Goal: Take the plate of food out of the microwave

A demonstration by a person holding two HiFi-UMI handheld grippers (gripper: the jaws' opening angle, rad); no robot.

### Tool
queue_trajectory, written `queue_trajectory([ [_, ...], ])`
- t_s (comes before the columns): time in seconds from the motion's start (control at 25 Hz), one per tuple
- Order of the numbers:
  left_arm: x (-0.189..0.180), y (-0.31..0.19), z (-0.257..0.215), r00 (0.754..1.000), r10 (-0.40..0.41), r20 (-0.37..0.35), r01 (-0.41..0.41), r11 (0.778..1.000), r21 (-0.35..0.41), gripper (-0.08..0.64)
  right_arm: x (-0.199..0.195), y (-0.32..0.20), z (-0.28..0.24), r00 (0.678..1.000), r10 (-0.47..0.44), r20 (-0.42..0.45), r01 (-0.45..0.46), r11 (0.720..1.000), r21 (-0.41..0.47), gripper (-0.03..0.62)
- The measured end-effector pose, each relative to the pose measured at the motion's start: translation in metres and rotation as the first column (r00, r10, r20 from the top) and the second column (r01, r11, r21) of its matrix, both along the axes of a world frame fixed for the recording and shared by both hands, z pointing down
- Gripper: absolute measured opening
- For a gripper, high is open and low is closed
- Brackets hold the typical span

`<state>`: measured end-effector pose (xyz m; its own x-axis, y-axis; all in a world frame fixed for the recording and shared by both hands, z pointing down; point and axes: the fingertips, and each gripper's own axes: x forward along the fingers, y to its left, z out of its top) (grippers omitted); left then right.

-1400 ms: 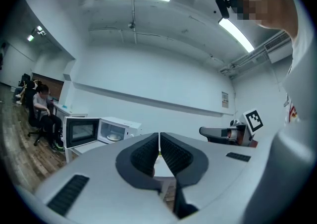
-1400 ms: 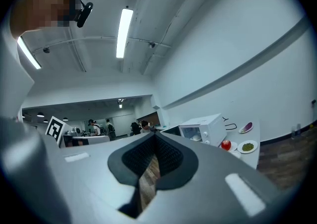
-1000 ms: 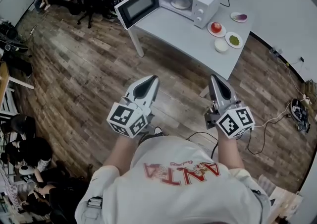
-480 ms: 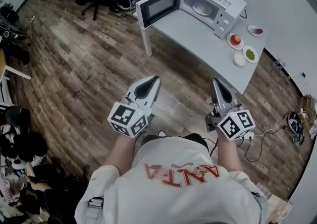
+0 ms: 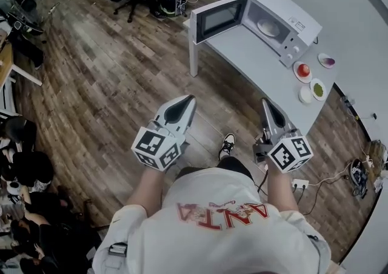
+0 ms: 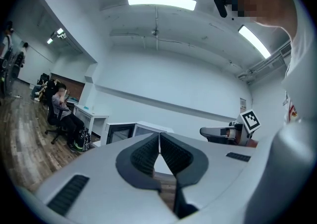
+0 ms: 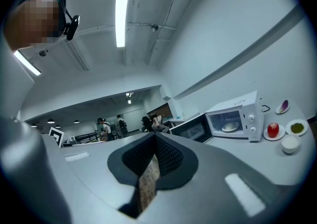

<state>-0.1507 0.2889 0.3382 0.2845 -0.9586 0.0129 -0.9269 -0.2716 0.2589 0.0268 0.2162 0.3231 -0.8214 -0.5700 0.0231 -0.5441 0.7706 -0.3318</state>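
Observation:
The white microwave (image 5: 282, 11) stands on a white table (image 5: 251, 60) at the upper right, its door (image 5: 219, 19) swung open to the left. A pale plate of food (image 5: 268, 27) lies inside; in the right gripper view the plate (image 7: 230, 127) shows in the microwave (image 7: 237, 117). My left gripper (image 5: 188, 98) and right gripper (image 5: 265, 102) are held over the wooden floor, well short of the table. Both are shut with nothing between the jaws, as seen close up on the left gripper (image 6: 159, 135) and right gripper (image 7: 154, 135).
To the right of the microwave lie a plate with red food (image 5: 303, 71), one with green food (image 5: 317, 90), a purple one (image 5: 327, 60) and a small white bowl (image 5: 305, 96). Cables and a power strip (image 5: 299, 184) lie on the floor. People sit at desks far left (image 5: 18, 145).
The table and microwave have slid rightward in the head view as the person walks. A shoe now shows between the grippers. Both grippers keep the same pose, still shut.

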Motion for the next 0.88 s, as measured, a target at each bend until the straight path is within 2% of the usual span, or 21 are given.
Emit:
queue_trajectory([
  [0.44, -0.013, -0.064, 0.002, 0.999, -0.039, 0.027, 0.04, 0.999, -0.026, 0.018, -0.025, -0.073, 0.009, 0.998, -0.06, 0.028, 0.061, 0.998, -0.03, -0.002],
  [0.68, -0.001, -0.139, -0.004, 0.998, -0.037, 0.043, 0.038, 0.998, -0.041, 0.018, -0.012, -0.151, 0.005, 0.998, -0.048, 0.035, 0.049, 0.998, -0.034, -0.002],
  [0.88, 0.02, -0.217, -0.009, 0.998, -0.015, 0.063, 0.017, 0.999, -0.043, 0.018, 0.019, -0.224, 0.015, 0.999, 0.003, 0.038, -0.001, 0.998, -0.065, -0.002],
])
